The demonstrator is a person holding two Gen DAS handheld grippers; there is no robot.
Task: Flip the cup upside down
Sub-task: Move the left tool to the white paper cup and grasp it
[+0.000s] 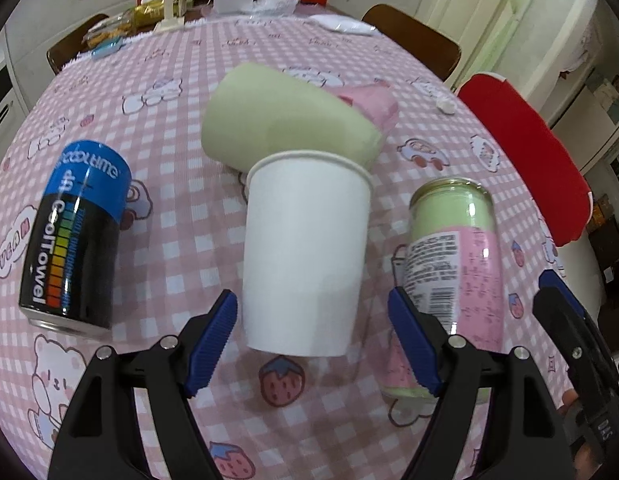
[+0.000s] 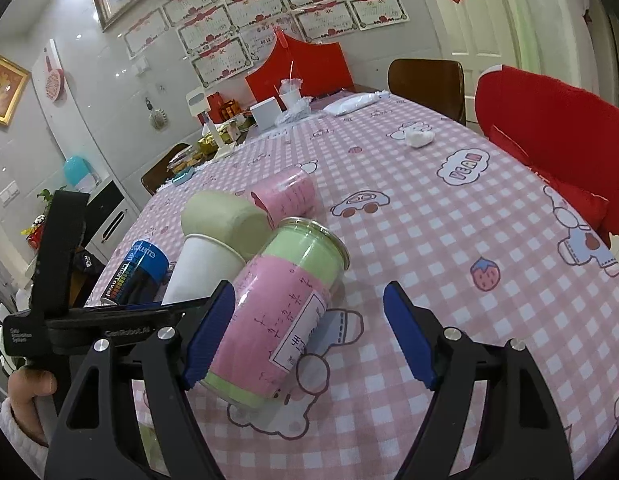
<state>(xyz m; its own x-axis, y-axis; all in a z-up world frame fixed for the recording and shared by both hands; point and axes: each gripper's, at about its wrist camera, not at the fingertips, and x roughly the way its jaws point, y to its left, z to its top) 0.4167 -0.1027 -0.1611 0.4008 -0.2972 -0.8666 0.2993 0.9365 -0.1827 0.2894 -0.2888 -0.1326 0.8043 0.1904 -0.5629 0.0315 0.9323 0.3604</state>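
A white paper cup [image 1: 305,252] stands on the pink checked tablecloth [image 1: 181,240], rim up; it also shows in the right wrist view [image 2: 201,272]. My left gripper [image 1: 313,340] is open, its blue fingers on either side of the cup's base, apart from it. My right gripper [image 2: 309,336] is open and empty, just right of a green and pink jar [image 2: 277,320]. Part of the right gripper shows in the left wrist view [image 1: 565,320].
A pale green cup [image 1: 285,120] lies on its side behind the white cup, with a pink cup [image 1: 373,104] behind it. A black and blue CoolTowel can [image 1: 75,236] stands left, the green and pink jar [image 1: 457,264] right. Red-covered chair [image 1: 525,152] at the table's right edge.
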